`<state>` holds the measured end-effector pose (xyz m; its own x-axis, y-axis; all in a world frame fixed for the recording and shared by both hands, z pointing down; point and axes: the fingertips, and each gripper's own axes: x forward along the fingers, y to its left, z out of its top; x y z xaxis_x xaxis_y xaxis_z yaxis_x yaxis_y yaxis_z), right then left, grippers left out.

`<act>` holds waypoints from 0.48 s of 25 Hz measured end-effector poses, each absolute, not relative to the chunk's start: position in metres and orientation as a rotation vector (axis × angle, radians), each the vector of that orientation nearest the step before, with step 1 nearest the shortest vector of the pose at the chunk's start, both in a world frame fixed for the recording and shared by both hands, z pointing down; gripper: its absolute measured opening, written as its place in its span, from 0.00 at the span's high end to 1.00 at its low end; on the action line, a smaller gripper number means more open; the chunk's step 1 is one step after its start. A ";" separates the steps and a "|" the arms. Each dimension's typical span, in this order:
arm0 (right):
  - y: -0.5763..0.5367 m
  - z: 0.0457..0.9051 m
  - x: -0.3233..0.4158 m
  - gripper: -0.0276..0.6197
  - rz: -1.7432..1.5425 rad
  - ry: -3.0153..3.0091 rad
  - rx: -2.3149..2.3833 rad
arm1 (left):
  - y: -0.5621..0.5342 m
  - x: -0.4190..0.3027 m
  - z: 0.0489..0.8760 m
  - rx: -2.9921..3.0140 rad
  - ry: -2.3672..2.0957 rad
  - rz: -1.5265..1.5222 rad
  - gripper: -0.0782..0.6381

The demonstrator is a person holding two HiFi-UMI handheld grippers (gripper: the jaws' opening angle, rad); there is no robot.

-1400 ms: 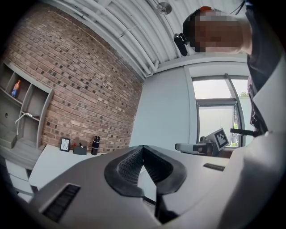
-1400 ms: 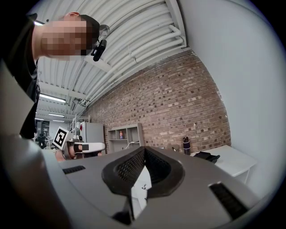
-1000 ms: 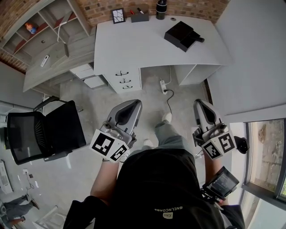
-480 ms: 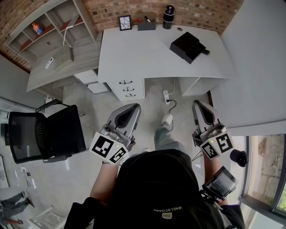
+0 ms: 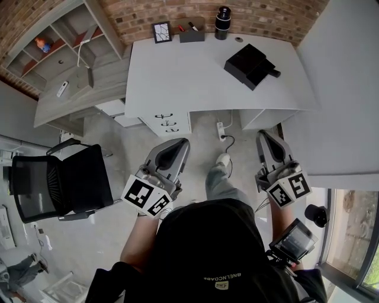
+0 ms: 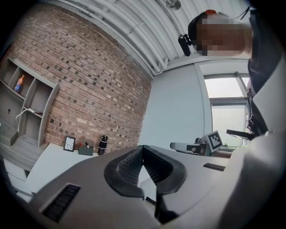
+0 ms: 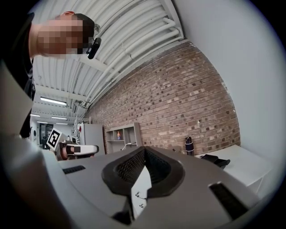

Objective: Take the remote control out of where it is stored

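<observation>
A small white slab that looks like a remote control (image 5: 62, 89) lies on the grey shelf unit (image 5: 65, 100) at the far left. A white desk (image 5: 195, 71) stands ahead, with a drawer unit (image 5: 167, 121) under it. My left gripper (image 5: 177, 144) is held over the floor short of the drawers, jaws shut and empty. In the left gripper view its pads (image 6: 134, 163) meet at a point. My right gripper (image 5: 265, 135) hovers near the desk's right leg, also shut with nothing in it (image 7: 144, 150). Both are far from the shelf unit.
On the desk sit a black box (image 5: 251, 64), a black bottle (image 5: 222, 15), a picture frame (image 5: 161, 31) and a pen tray (image 5: 192, 32). A black office chair (image 5: 59, 183) stands at left. A power strip with its cable (image 5: 222, 129) lies on the floor.
The desk and shelf unit have slid lower in the head view, as the person steps toward them. Both grippers stay shut and level.
</observation>
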<state>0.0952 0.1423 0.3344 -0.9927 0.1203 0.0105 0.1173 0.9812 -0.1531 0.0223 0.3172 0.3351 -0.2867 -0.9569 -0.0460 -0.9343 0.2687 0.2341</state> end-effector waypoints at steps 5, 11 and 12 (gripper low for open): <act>0.109 0.341 0.075 0.95 0.270 -3.097 -0.168 | 0.288 -0.002 0.338 1.795 -2.408 -0.338 0.88; 0.073 0.347 0.047 0.95 0.314 -3.078 -0.171 | 0.249 -0.030 0.337 1.797 -2.383 -0.357 0.88; 0.067 0.348 0.043 0.95 0.317 -3.073 -0.173 | 0.242 -0.035 0.337 1.799 -2.379 -0.355 0.88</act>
<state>0.0428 0.0672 0.3482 -0.9926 0.1161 0.0356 0.1064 0.9727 -0.2061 -0.0346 0.2416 0.3373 -0.2765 -0.9605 -0.0317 -0.9279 0.2582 0.2691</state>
